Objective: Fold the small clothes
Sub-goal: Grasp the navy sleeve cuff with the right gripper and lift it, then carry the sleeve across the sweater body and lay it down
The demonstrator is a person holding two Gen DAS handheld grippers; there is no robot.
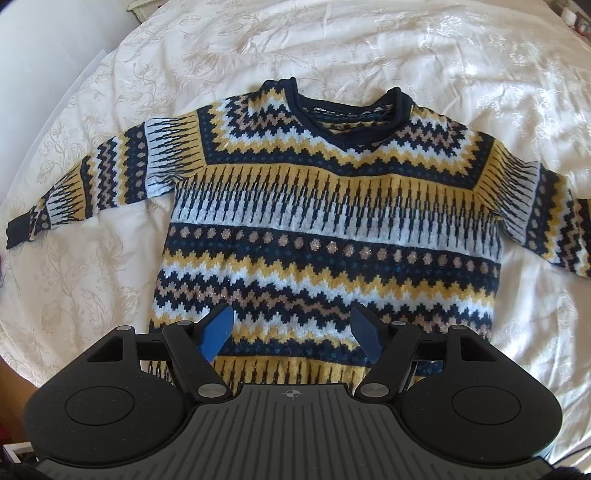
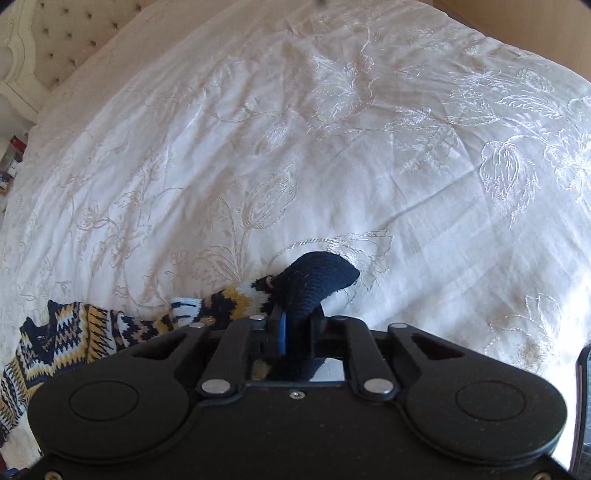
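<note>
A small knitted sweater [image 1: 325, 221] in navy, yellow, white and tan zigzag bands lies flat and face up on the white bedspread [image 1: 369, 48], collar away from me, both sleeves spread out. My left gripper [image 1: 293, 334] is open and empty, hovering over the sweater's lower hem. In the right wrist view my right gripper [image 2: 297, 328] is shut on the navy cuff [image 2: 321, 277] of one sleeve. That sleeve [image 2: 207, 310] trails off to the left toward the sweater body [image 2: 55, 339].
The embroidered white bedspread [image 2: 332, 129] covers all around the sweater. A tufted cream headboard [image 2: 66, 33] stands at the far upper left in the right wrist view. The bed edge and some clutter [image 2: 13, 158] lie at the far left.
</note>
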